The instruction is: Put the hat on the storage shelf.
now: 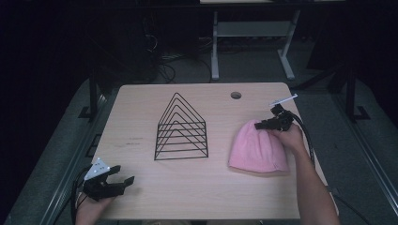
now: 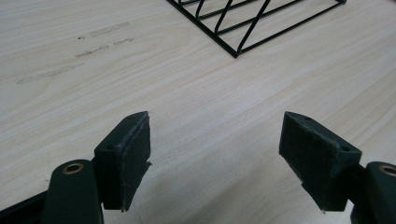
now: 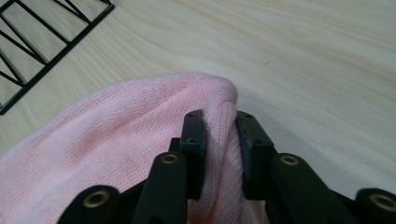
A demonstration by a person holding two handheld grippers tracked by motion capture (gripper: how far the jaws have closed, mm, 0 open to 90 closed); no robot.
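Left hand-held gripper [image 1: 121,176]: near the front left corner of the surface [image 1: 141,197], held by a hand [image 1: 89,208] entering from the front edge. Jaws spread wide, nothing between them; in the left gripper view the two black pads [image 2: 128,156] stand well apart over bare wood. Grey three-cornered plate [image 1: 97,169] on top.

Right hand-held gripper [image 1: 259,125]: toward the right edge of the surface, held by the person's right hand [image 1: 287,136], black cable [image 1: 307,136] trailing behind. Jaws pinched on a fold at the crown of the pink knit beanie [image 1: 258,147]; in the right gripper view the fabric [image 3: 116,140] is squeezed between both pads.

Pink knit beanie: lying flat on the right half of the surface, brim toward the front edge, crown toward the back.

Black wire file sorter [image 1: 180,129]: standing at the centre of the surface, triangular dividers in a row, apart from the beanie and both grippers.

Surface: light wood grain, round cable hole [image 1: 235,95] near the back edge, faint scuff marks [image 2: 70,56] left of the sorter.
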